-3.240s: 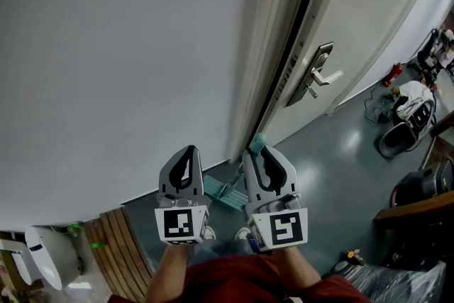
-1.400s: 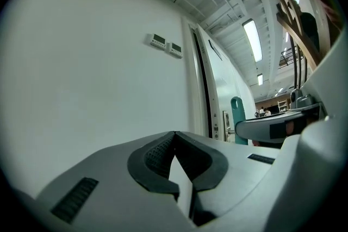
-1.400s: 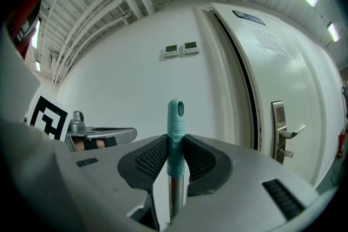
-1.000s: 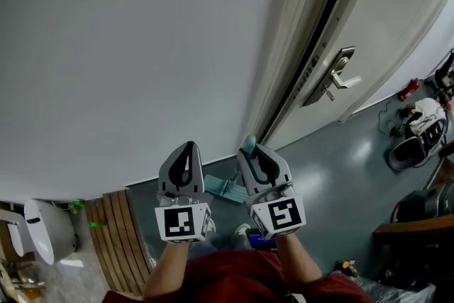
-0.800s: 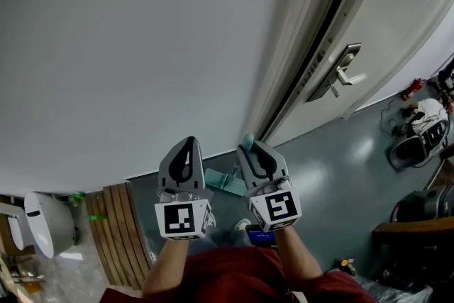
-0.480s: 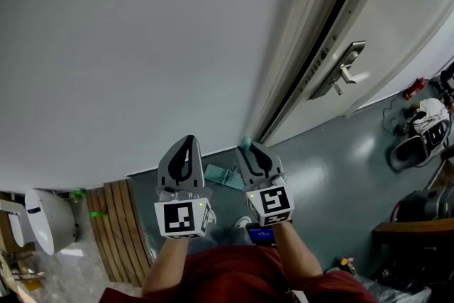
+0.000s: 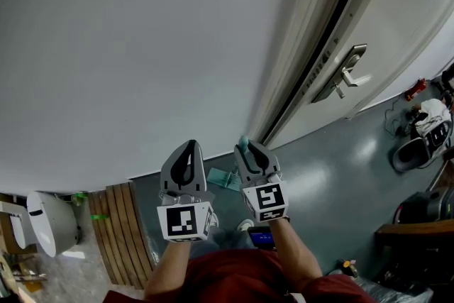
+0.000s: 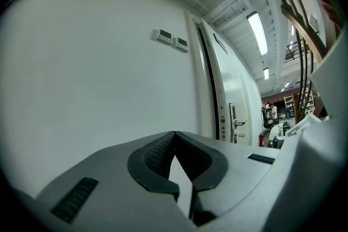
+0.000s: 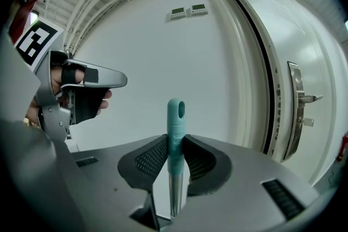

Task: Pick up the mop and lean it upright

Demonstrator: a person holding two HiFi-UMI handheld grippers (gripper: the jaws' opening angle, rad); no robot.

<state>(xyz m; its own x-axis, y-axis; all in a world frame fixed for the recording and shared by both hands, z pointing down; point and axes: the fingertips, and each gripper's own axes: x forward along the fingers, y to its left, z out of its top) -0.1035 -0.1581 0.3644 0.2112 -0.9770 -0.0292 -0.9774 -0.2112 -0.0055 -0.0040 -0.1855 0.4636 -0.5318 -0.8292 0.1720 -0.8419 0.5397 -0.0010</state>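
Note:
The mop stands nearly upright in front of the white wall [image 7: 142, 46]. Its teal handle end [image 9: 175, 117] sticks up between the jaws of my right gripper [image 9: 175, 156], which is shut on the handle just above the metal shaft [image 9: 174, 193]. In the head view the handle tip [image 7: 244, 144] shows at the right gripper [image 7: 250, 147], and the teal mop head [image 7: 224, 179] lies on the floor below, between the two grippers. My left gripper [image 7: 189, 145] hangs beside it to the left, shut with nothing in it [image 8: 174, 133].
A white door [image 7: 397, 18] with a metal lever handle [image 7: 345, 72] is right of the mop, its dark frame gap [image 7: 312, 67] close by. Wooden slats [image 7: 117, 230] and a white appliance [image 7: 46, 223] sit at lower left. Bags and gear [image 7: 418, 138] lie on the grey floor at far right.
My right gripper has come down and a little left with the mop handle in it, closer to the left gripper. The left gripper has stayed put.

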